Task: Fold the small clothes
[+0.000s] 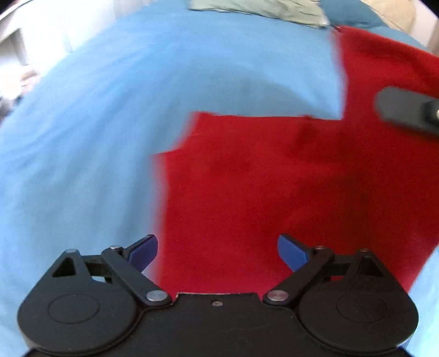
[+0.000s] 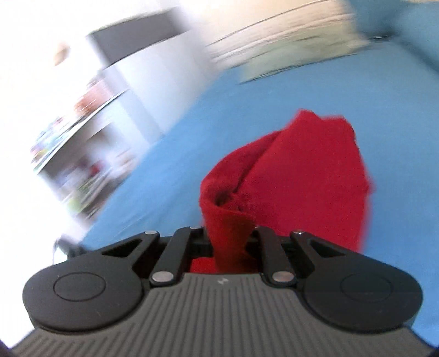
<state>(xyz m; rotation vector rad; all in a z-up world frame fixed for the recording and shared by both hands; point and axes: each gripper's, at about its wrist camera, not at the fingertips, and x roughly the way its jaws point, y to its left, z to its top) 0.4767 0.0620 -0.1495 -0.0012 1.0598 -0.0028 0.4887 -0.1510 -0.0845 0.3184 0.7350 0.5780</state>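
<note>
A red garment [image 1: 274, 178] lies spread on the light blue bed sheet [image 1: 109, 109]. My left gripper [image 1: 218, 252] is open and empty, hovering over the garment's near left edge. Its blue fingertips [image 1: 144, 251] stand wide apart. My right gripper [image 2: 229, 233] is shut on a bunched fold of the red garment [image 2: 301, 170], which drapes away from it above the sheet. Part of the right gripper shows as a dark shape in the left wrist view [image 1: 406, 112], over the garment's far right part. Both views are motion blurred.
A pale green folded cloth [image 1: 260, 8] lies at the far end of the bed [image 2: 288, 66]. White shelves [image 2: 82, 131] with blurred items stand beyond the bed's left edge. Blue sheet [image 2: 164, 178] extends left of the garment.
</note>
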